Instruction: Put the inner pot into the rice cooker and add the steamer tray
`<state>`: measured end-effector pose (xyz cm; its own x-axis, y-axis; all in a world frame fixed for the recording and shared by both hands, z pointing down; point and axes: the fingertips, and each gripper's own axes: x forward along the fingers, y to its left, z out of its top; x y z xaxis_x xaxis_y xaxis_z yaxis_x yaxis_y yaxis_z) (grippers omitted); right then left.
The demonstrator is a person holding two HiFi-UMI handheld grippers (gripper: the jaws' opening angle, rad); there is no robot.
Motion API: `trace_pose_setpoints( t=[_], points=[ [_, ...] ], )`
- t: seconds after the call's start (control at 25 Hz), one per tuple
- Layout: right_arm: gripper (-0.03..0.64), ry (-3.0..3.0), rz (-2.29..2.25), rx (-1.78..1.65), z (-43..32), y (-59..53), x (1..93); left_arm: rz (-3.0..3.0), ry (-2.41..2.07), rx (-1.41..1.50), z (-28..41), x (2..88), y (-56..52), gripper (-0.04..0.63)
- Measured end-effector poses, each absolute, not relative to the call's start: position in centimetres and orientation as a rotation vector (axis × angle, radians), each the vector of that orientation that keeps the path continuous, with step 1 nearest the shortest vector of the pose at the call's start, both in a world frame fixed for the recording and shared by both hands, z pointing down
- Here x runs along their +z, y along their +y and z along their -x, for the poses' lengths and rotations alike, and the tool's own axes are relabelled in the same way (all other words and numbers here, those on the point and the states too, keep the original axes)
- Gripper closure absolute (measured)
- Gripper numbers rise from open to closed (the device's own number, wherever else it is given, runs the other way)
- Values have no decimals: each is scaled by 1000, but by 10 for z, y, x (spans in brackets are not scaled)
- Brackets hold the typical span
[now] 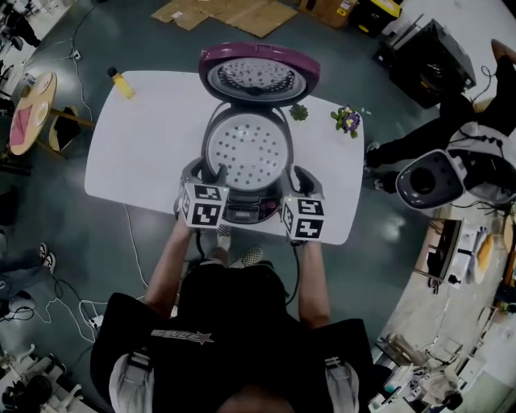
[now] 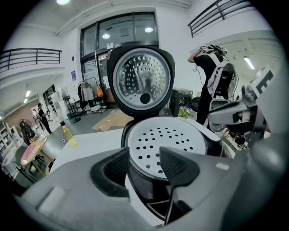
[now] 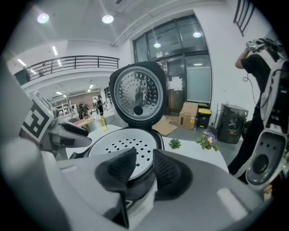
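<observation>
Pose: tilted down | left gripper open, empty | right gripper part-open, empty

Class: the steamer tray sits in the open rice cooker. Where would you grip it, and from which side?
Probably its near rim, from the front and above: the steamer tray lies flat with its edge exposed there, while the upright lid blocks the back.

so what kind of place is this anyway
Probably a big lab or workshop hall, not a kitchen: flattened brown cardboard sheets on a bare grey floor, a railed upper balcony, and tall glass doors.
</observation>
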<state>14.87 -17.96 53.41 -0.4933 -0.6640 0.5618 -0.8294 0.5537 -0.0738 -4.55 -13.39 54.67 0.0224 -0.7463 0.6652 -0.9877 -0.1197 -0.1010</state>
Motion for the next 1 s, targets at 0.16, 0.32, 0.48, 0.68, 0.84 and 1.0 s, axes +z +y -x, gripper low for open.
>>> trace_pose_setpoints(
  t=[0.16, 0.32, 0.48, 0.68, 0.84, 1.0],
  points=[
    [497, -2365, -1230, 415, -155, -173, 508, -1947, -1827, 750, 41, 521, -126, 376],
    [497, -2429, -1262, 362, -161, -164, 478, -1994, -1915, 673, 40, 489, -118, 388],
    [497, -2482, -1289, 322, -171, -148, 454, -2042, -1992, 598, 33, 459, -105, 411],
    [497, -2558, -1319, 276, -188, -124, 428, -2123, -2039, 523, 16, 426, -85, 431],
    [499, -2618, -1344, 204, -198, -100, 410, -2201, -2068, 455, -2, 405, -67, 460],
    [520, -2659, -1390, 136, -210, -80, 400, -2238, -2087, 424, -14, 398, -47, 501]
  ],
)
